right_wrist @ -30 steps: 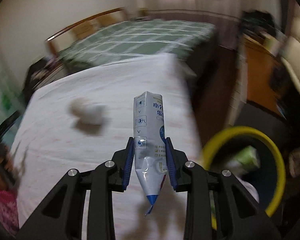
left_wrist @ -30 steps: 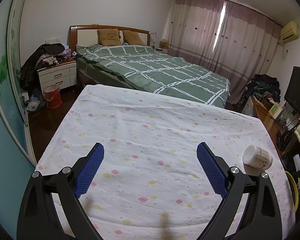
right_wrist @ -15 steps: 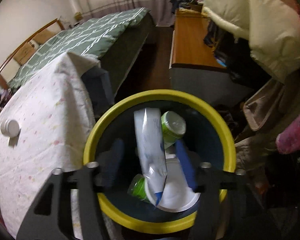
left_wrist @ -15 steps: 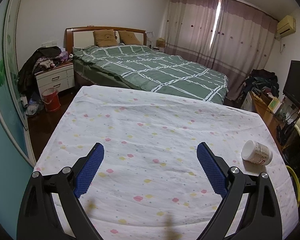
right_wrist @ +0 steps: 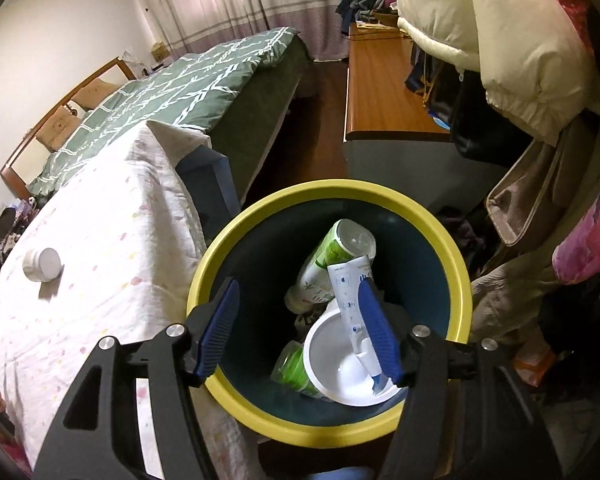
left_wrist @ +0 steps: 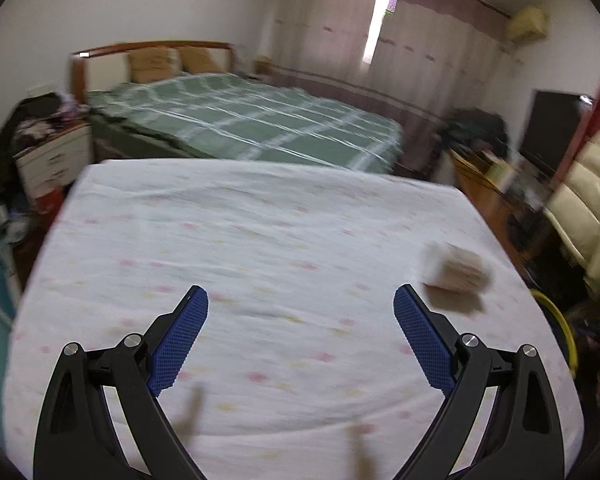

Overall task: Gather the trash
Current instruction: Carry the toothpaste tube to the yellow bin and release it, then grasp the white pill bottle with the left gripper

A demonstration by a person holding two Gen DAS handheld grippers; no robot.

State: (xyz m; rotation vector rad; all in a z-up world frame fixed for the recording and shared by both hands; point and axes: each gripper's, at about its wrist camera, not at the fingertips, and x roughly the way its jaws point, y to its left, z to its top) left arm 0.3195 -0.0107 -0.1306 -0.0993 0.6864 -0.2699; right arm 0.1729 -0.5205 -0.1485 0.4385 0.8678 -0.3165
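My right gripper (right_wrist: 300,328) is open and empty above a yellow-rimmed dark bin (right_wrist: 220,240). In the bin lie a white and blue wrapper (right_wrist: 350,300), a green bottle (right_wrist: 332,256), a white bowl (right_wrist: 336,368) and another green item (right_wrist: 292,368). A white cup (right_wrist: 42,264) lies on its side on the spotted tablecloth (right_wrist: 100,240). My left gripper (left_wrist: 300,308) is open and empty over the cloth (left_wrist: 260,248). The cup (left_wrist: 454,268), blurred, lies just right of its right finger.
A green plaid bed (left_wrist: 240,124) stands behind the table. A wooden desk (right_wrist: 380,80) and hanging coats (right_wrist: 520,40) are right of the bin. The bin's yellow rim (left_wrist: 562,328) shows at the table's right edge. A nightstand (left_wrist: 56,156) stands at far left.
My right gripper has opened wider and the wrapper has dropped into the bin. My left gripper has swung toward the cup, which now sits closer to its right finger.
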